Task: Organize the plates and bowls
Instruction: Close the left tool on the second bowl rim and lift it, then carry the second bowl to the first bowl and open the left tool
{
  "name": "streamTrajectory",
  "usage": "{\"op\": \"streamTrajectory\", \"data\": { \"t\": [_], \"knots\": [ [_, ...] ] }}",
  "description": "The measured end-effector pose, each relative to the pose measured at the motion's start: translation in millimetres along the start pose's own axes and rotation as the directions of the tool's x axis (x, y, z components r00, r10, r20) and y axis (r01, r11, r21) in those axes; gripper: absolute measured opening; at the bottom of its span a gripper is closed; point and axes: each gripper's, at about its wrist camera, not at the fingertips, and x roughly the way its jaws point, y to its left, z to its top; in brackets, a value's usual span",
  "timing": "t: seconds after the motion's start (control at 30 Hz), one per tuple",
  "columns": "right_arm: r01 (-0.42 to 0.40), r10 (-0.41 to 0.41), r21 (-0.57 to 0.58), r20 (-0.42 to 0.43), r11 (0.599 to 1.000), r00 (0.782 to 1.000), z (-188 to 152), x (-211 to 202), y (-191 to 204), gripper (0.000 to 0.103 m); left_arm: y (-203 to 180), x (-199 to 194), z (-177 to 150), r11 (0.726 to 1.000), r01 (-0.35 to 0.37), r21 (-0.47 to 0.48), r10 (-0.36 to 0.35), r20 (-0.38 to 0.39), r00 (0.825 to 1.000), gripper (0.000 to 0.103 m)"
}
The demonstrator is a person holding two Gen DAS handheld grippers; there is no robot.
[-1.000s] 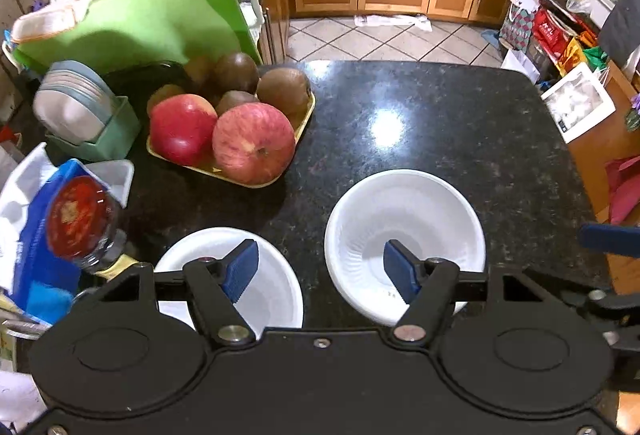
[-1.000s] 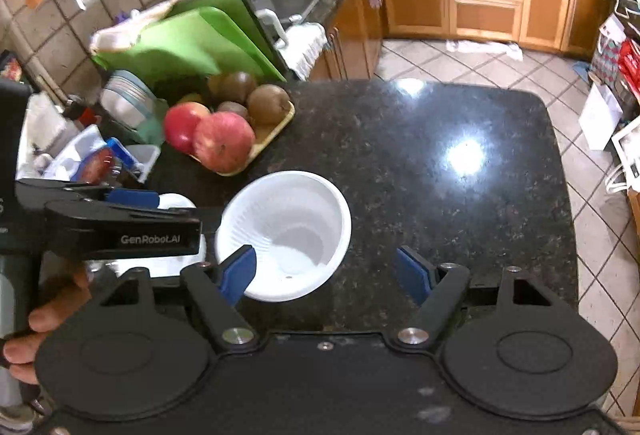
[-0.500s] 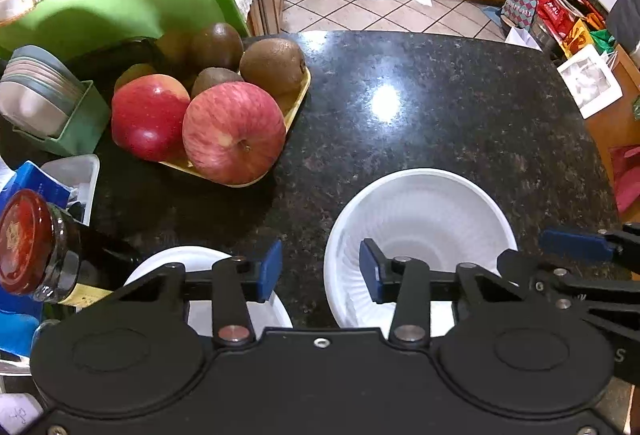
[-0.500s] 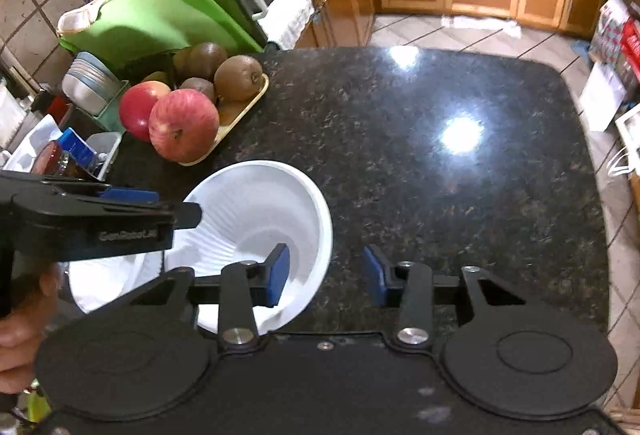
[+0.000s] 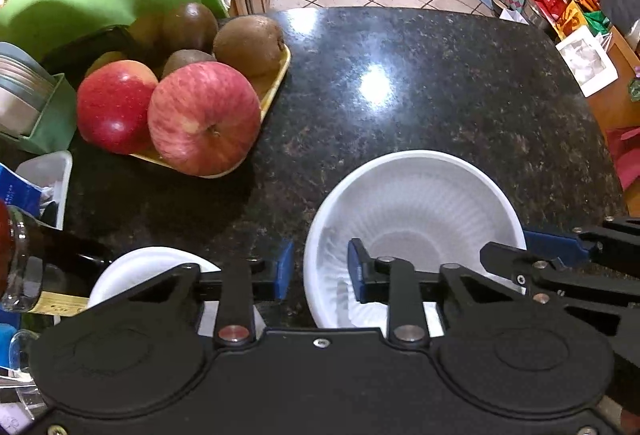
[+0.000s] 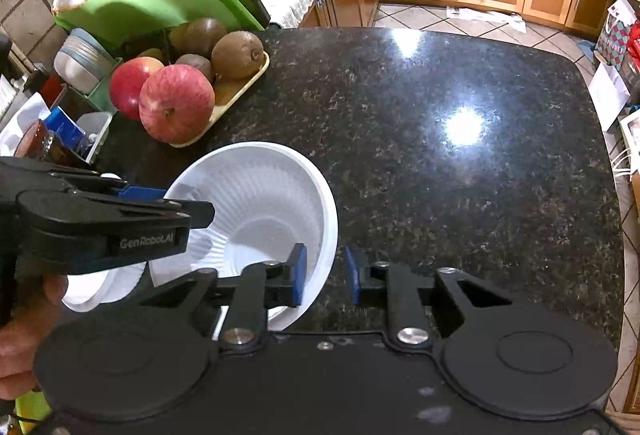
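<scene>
Change: both my grippers sit lower and nearer the bowl than a second ago, and their jaws, wide then, are now much narrower.
Left gripper [image 5: 316,273]: jaws closing around the bowl's rim at its 9 o'clock side, one pad outside, one inside; pads not yet pressing.
Right gripper [image 6: 326,275]: jaws closing astride the rim at the bowl's 4 o'clock side; small gaps remain.
Bowl [image 5: 416,203]: white, thin, ribbed inside, flat round bottom; it stands on the dark speckled counter [image 5: 440,87], near my edge.
Plate [image 5: 152,267]: white, at the bowl's 9 o'clock, partly hidden.
Fruit tray [image 5: 276,83]: apples and kiwis, at the bowl's 11 o'clock.
Writing: "GenRobot.AI" on my left gripper's side.
</scene>
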Motion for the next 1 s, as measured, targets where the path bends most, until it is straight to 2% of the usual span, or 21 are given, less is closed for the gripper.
{"op": "streamTrajectory", "data": {
  "t": [0.3, 0.57, 0.8, 1.0],
  "knots": [
    [0.010, -0.010, -0.008, 0.018, 1.000, 1.000, -3.4, -6.4, 2.7, 0.016, 0.4, 0.5, -1.7, 1.000, 0.020, -0.003, -0.020, -0.013, 1.000, 0.023],
    [0.012, -0.012, 0.009, 0.041, 1.000, 0.999, -9.4, -26.4, 2.8, 0.016, -2.1, -14.6, -9.3, 0.999, 0.042, 0.007, -0.042, 0.008, 0.999, 0.023],
    [0.003, -0.004, 0.029, 0.059, 1.000, 0.998, -24.5, -54.7, 4.5, 0.016, -11.2, -40.3, -23.3, 0.998, 0.057, 0.027, -0.057, 0.037, 0.998, 0.023],
    [0.013, -0.015, 0.024, 0.086, 1.000, 0.996, -50.8, -92.7, 12.2, 0.016, -19.6, -64.6, -44.9, 0.996, 0.077, 0.047, -0.079, 0.038, 0.996, 0.023]
  ]
}}
